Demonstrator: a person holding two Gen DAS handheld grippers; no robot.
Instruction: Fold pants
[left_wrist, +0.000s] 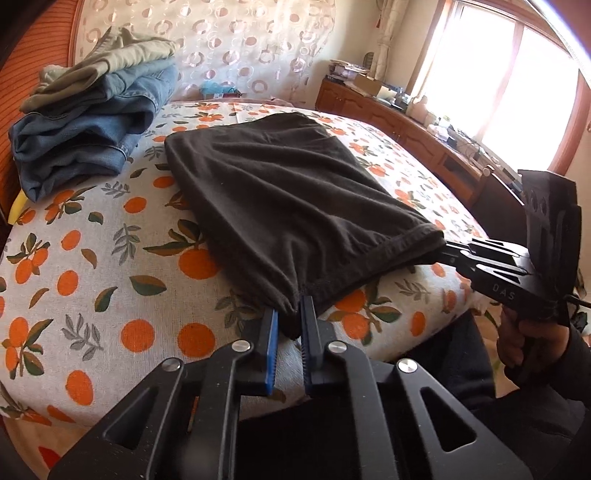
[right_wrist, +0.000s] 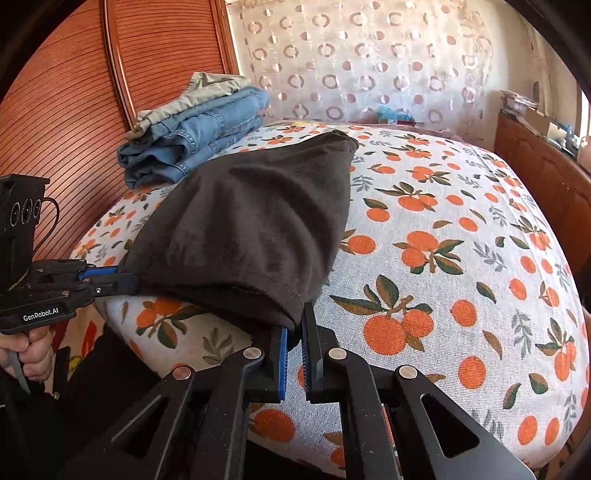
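Dark brown pants (left_wrist: 280, 192) lie folded into a rectangle on the bed, the near hem facing me. My left gripper (left_wrist: 290, 314) is shut on the near left corner of that hem, with cloth bunched between its blue pads. The right gripper (left_wrist: 447, 249) pinches the other near corner, a hand around its handle. In the right wrist view the pants (right_wrist: 251, 221) stretch away from me. There my right gripper (right_wrist: 295, 325) is shut on its corner, and the left gripper (right_wrist: 133, 280) grips the hem at the left edge.
The bed (left_wrist: 110, 258) has a white cover printed with oranges. A stack of folded jeans and khaki clothes (left_wrist: 85, 129) sits at its far left by the wooden headboard (right_wrist: 74, 110). A cluttered wooden dresser (left_wrist: 406, 125) runs under the window on the right.
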